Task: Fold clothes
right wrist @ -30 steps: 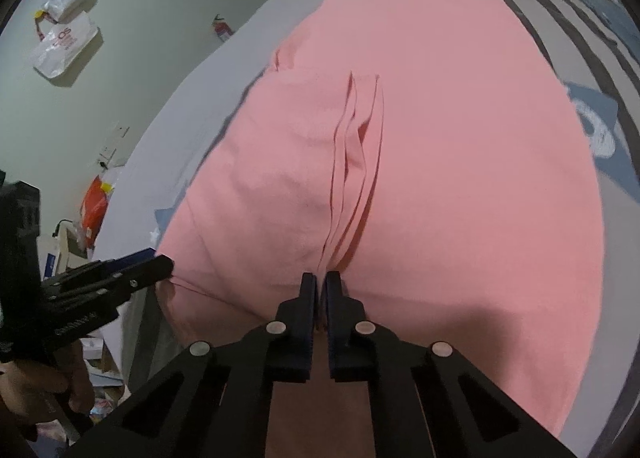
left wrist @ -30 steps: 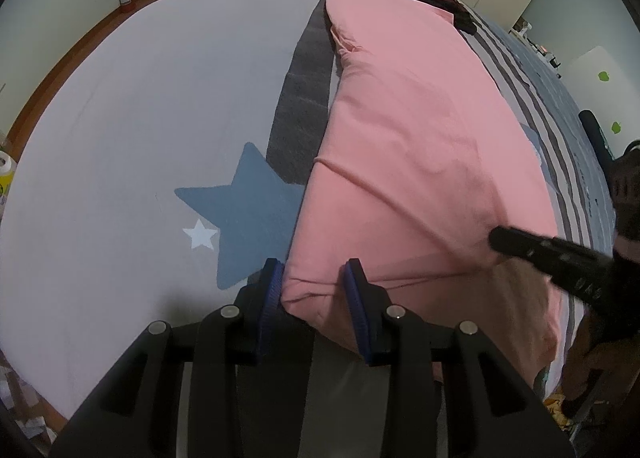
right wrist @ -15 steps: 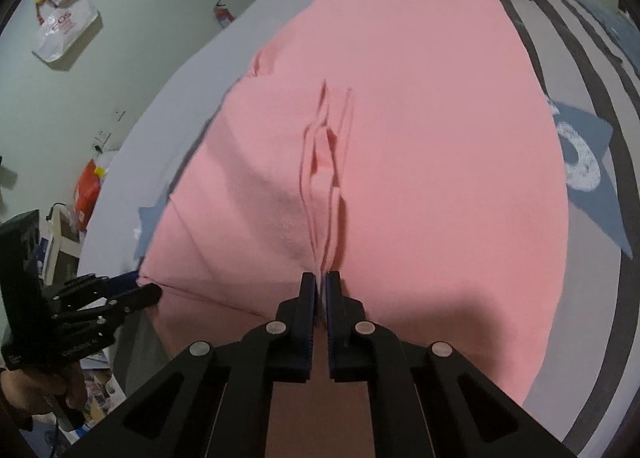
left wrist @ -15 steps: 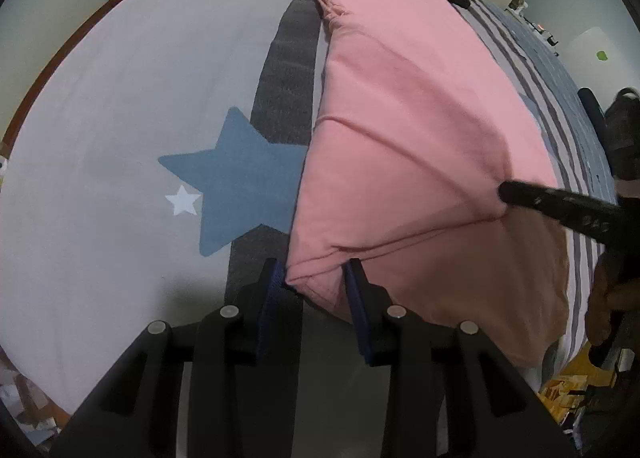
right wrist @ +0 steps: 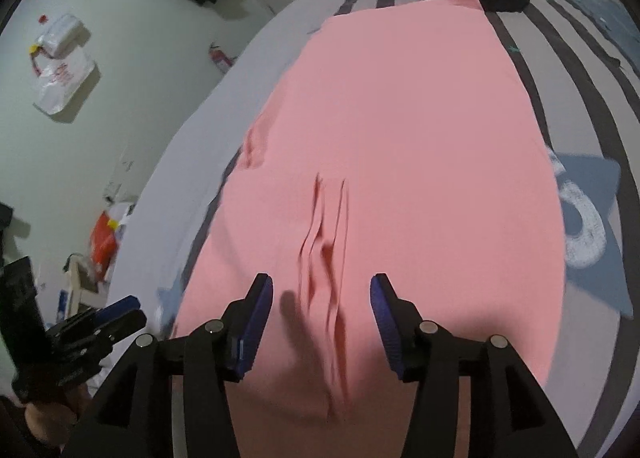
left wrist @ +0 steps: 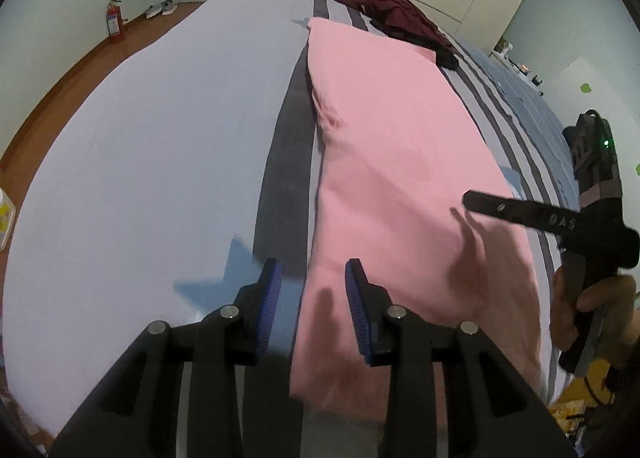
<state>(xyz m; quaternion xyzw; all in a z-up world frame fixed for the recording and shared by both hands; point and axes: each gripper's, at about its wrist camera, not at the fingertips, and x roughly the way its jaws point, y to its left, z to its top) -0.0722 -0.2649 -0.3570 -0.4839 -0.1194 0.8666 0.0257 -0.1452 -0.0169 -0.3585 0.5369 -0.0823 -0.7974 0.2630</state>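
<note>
The wide bed [left wrist: 140, 146] under a pale grey cover with dark stripes and blue stars fills both views, and there is one of it. On it lies the single large pink cotton garment [left wrist: 392, 162], stretched long from the lower middle of the left wrist view up towards the upper middle, flat apart from a few lengthwise pleats near the bottom of the right wrist view. One heap of dark maroon clothing [left wrist: 396, 14] sits beyond it near the top of the frame, touching the pink cloth's far end.

What has changed: a second ago the right tongs [right wrist: 322, 310] were pinched tight on the pleated ridge of pink cloth; now their jaws are opening, the pads stand clear on either side and the pleats lie loose between them, so that hold is let go. The left tongs [left wrist: 312, 298] keep the same middling gap as before, but the pink edge that filled them now looks slack between the blue pads, not pinched; I read them as released. I judge that one fold has just been laid and the cloth set down, ready for a fresh hold.

Smaller things: two tongs, one red fire extinguisher [left wrist: 114, 18] at upper left.
</note>
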